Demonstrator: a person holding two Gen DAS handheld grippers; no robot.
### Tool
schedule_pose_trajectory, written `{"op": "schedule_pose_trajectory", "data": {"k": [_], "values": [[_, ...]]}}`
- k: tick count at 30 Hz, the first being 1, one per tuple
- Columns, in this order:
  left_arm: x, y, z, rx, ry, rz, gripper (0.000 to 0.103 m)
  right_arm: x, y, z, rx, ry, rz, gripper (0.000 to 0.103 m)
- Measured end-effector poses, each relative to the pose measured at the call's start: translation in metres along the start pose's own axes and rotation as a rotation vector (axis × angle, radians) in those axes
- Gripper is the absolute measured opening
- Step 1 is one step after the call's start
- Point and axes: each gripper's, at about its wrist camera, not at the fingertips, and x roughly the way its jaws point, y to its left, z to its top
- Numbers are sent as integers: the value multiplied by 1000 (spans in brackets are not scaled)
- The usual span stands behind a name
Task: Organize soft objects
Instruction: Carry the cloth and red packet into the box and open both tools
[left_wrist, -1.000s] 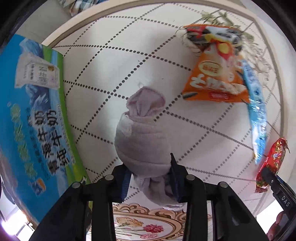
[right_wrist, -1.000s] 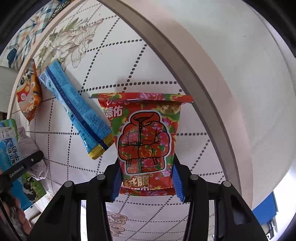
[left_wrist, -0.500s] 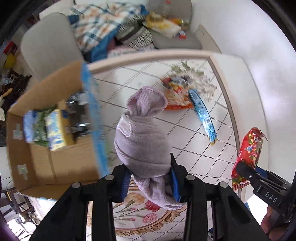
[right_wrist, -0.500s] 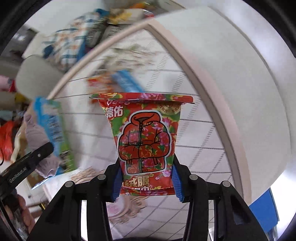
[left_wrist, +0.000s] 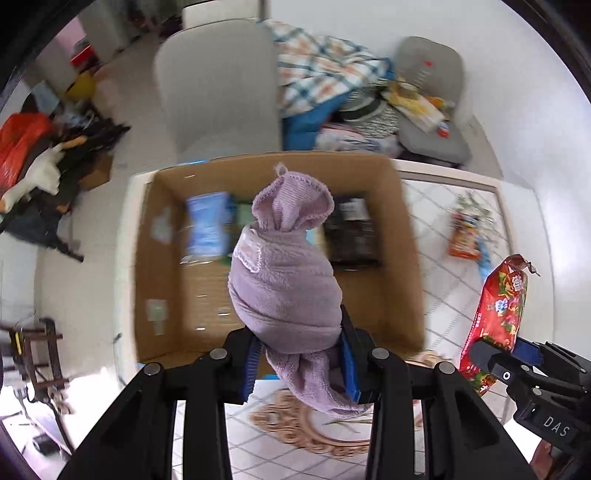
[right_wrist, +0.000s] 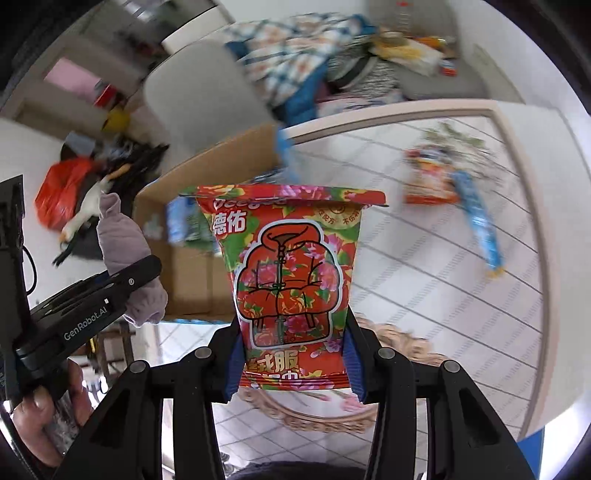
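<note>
I am clamping the rolled lilac towel (left_wrist: 284, 288) in my left gripper (left_wrist: 301, 365), its tail drooping below the blue pads; in my right gripper (right_wrist: 291, 365) I am pinching the red floral packet (right_wrist: 291, 273) by its lower edge, upright between the fingers; each gripper is showing at the rim of the other's view. Just ahead of and below the left gripper, the open cardboard box (left_wrist: 402, 258) is waiting, a blue pack (left_wrist: 208, 225) and a dark pack (left_wrist: 352, 236) blurred inside it; from the right gripper the box is sitting ahead and to the left. I am judging this the carrying step, both items airborne and not yet released; next I should be bringing each over the opening, lowering past the wall, and letting go without snagging the towel's loose end. Off to the right an orange snack bag (right_wrist: 430, 182) and a blue stick pack (right_wrist: 478, 229) are lying on the white diamond-patterned tabletop (right_wrist: 406, 258), well apart from the box. Beyond, a grey chair (left_wrist: 218, 92), a heap of plaid bedding (left_wrist: 321, 77) and floor clutter are filling the room.
</note>
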Motion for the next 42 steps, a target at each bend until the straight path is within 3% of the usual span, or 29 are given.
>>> {"op": "schedule_pose_trajectory", "data": {"k": [3, 11, 22, 25, 26, 28, 29, 33, 37, 39, 42], "values": [[10, 38, 1, -37, 21, 13, 33, 22, 34, 6, -35, 32, 7, 48], [63, 92, 6, -73, 138, 26, 34, 90, 99, 21, -80, 121, -3, 48], [116, 119, 13, -40, 274, -4, 37, 174, 144, 27, -151, 208, -36, 48], [121, 121, 13, -36, 297, 23, 39, 189, 153, 28, -171, 219, -26, 49], [122, 122, 14, -44, 306, 28, 39, 194, 156, 29, -181, 228, -25, 50], [121, 125, 15, -68, 308, 10, 42, 203, 159, 30, -196, 249, -33, 68], [120, 126, 15, -72, 308, 0, 47, 205, 159, 30, -192, 248, -18, 83], [112, 126, 16, -67, 284, 1, 76, 206, 160, 30, -192, 242, -26, 84], [101, 125, 15, -76, 259, -2, 83, 205, 161, 31, -186, 234, -57, 84], [96, 125, 14, -65, 236, 19, 95, 199, 162, 29, -190, 226, -79, 84], [85, 124, 10, -67, 211, 31, 96, 193, 162, 27, -192, 218, -102, 84]]}}
